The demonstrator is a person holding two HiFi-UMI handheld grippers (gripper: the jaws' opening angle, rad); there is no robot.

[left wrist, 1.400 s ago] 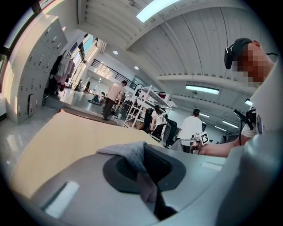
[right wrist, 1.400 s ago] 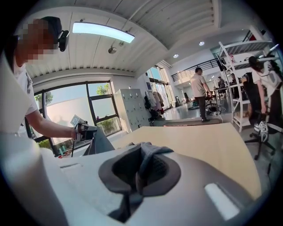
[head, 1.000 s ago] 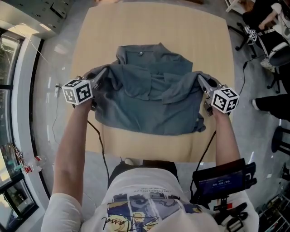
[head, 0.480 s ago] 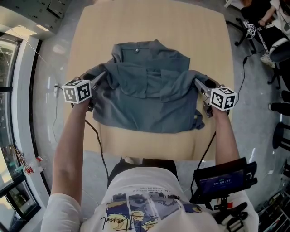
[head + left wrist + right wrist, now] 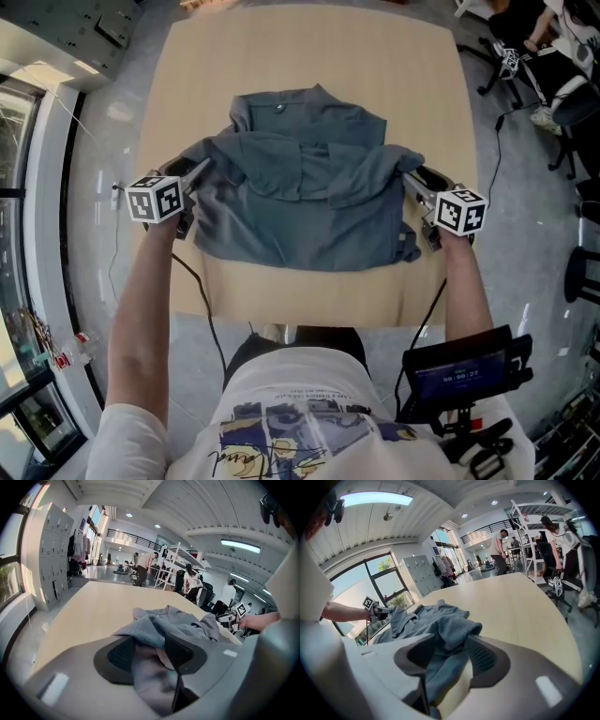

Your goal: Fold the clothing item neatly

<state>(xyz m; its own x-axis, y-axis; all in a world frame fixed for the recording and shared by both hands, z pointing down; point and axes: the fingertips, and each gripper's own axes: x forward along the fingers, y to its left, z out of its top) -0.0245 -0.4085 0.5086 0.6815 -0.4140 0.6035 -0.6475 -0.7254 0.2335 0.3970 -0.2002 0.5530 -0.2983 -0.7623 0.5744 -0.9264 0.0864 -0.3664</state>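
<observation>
Grey shirt (image 5: 300, 187), half-folded. Left gripper (image 5: 199, 171), right gripper (image 5: 412, 180): jaws just opened wide, cloth slack between. Risk: cloth snags on withdrawal, spoiling the fold.

Bright daylight; fisheye edges, blurred foreground.

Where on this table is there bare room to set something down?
Widest: the bare table beyond the collar of the grey shirt. A narrower strip lies between its hem and the near edge. Both sides are crowded: left gripper and right gripper, jaws just opening, cloth between them.
</observation>
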